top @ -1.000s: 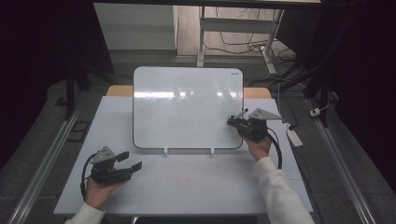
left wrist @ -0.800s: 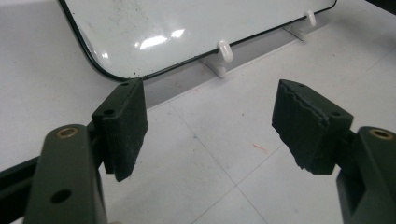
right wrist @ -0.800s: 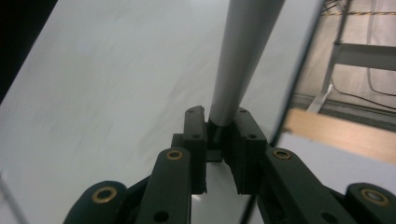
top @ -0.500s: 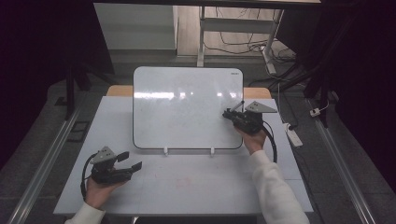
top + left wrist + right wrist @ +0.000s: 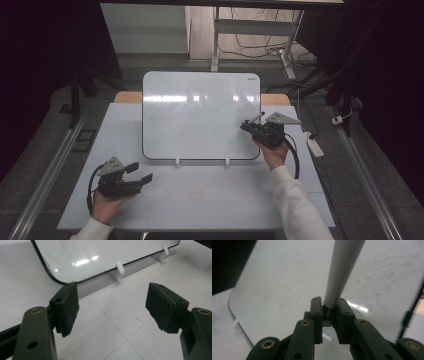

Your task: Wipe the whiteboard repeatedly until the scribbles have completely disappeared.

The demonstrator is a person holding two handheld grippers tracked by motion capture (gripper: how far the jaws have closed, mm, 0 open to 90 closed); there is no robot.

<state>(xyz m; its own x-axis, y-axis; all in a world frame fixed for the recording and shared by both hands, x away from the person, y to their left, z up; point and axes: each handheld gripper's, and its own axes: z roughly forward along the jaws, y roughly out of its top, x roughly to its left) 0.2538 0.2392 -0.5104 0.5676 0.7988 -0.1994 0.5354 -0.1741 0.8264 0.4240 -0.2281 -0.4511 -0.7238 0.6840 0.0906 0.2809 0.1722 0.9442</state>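
Marker [image 5: 342, 270], a grey barrel clamped at its lower end between the narrow jaws of the right gripper [image 5: 330, 305] and angled up toward the right part of the whiteboard [image 5: 200, 115], apparently so held to keep its far end free for the board face; contact with the board not discernible. Whiteboard propped nearly upright on two white clips [image 5: 120, 267] at its lower edge, facing the person for easy reach. Left gripper [image 5: 111, 306] parked low over the white table [image 5: 210, 195], jaws wide and empty, apparently idle.
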